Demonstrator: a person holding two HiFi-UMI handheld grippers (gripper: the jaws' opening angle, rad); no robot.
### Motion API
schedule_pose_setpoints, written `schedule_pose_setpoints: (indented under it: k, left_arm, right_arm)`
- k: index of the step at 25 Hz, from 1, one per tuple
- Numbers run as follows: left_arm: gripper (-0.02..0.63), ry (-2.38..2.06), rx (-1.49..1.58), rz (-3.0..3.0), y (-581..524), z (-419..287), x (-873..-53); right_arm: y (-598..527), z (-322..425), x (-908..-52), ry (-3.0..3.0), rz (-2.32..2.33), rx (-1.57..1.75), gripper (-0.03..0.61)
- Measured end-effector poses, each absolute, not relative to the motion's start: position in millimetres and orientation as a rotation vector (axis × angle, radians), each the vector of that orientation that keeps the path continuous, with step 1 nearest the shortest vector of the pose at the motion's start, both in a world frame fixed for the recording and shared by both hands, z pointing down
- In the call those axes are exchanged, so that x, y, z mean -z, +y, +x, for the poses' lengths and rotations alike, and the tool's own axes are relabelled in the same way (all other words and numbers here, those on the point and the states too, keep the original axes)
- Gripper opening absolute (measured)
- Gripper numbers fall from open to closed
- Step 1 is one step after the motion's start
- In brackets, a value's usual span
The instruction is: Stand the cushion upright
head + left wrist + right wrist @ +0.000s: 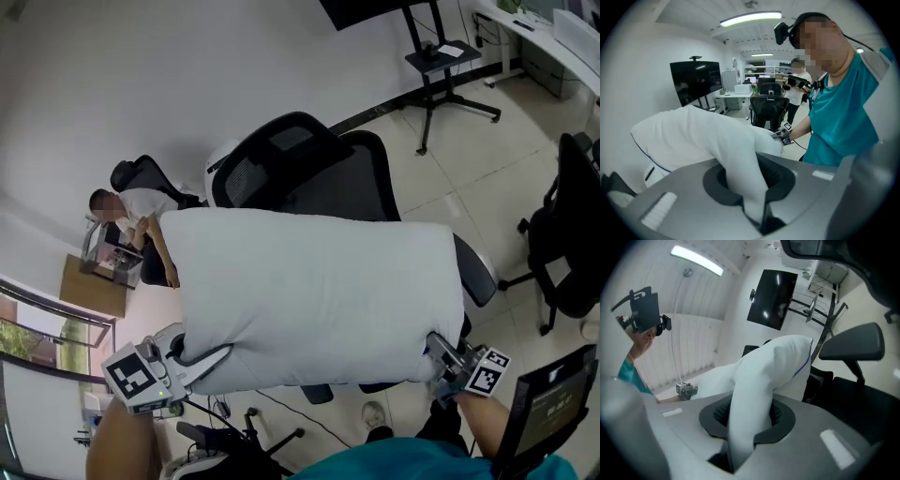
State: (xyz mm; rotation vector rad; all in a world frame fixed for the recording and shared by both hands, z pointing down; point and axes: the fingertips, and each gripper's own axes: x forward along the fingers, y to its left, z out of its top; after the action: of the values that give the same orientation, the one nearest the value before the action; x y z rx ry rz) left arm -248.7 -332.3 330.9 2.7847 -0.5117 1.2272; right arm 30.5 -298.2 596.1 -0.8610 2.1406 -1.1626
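A big white cushion (309,300) hangs in the air over a black office chair (319,173), held by its two near corners. My left gripper (202,361) is shut on the lower left corner, with white fabric (745,187) pinched between the jaws. My right gripper (441,354) is shut on the lower right corner, and the cushion's cloth (745,427) bunches in its jaws too. A thin blue piping line (806,364) runs along the cushion's seam. Most of the chair's seat is hidden by the cushion.
A second black chair (562,234) stands at the right. A monitor stand (436,70) with a black screen sits at the back. A person (131,211) sits at a small desk far left. A tablet (548,403) is near my right hand.
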Motion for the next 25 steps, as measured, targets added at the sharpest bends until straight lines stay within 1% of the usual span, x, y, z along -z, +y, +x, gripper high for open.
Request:
schedule_pose_setpoints:
  k: [6,13,16,21,25]
  left_arm:
    - [0.061,-0.301,-1.661,2.859,-356.1,-199.8,-286.4]
    - [0.064,0.012,-2.080,2.945,-378.6,-139.0,-297.7]
    - [0.066,0.137,-2.143,2.978,-377.9,-127.5,-312.7]
    - [0.067,0.206,-2.218,3.000,-388.9,-134.3,-353.1]
    - [0.072,0.349,-2.301,2.968,-392.3,-132.1,-389.3]
  right_arm:
    - [-293.3,-17.9,-621.2,1.978,-0.765,1.237,0.081]
    - [-326.8,-54.1,-674.3,1.829,-0.725,1.285,0.095]
    - [-335.7,-69.5,-694.9,1.802,-0.708,1.300,0.098]
    - [-341.7,-81.9,-737.8,1.723,-0.728,1.330,0.107]
    - [-334.5,-119.6,-776.6,1.735,-0.718,1.420,0.107]
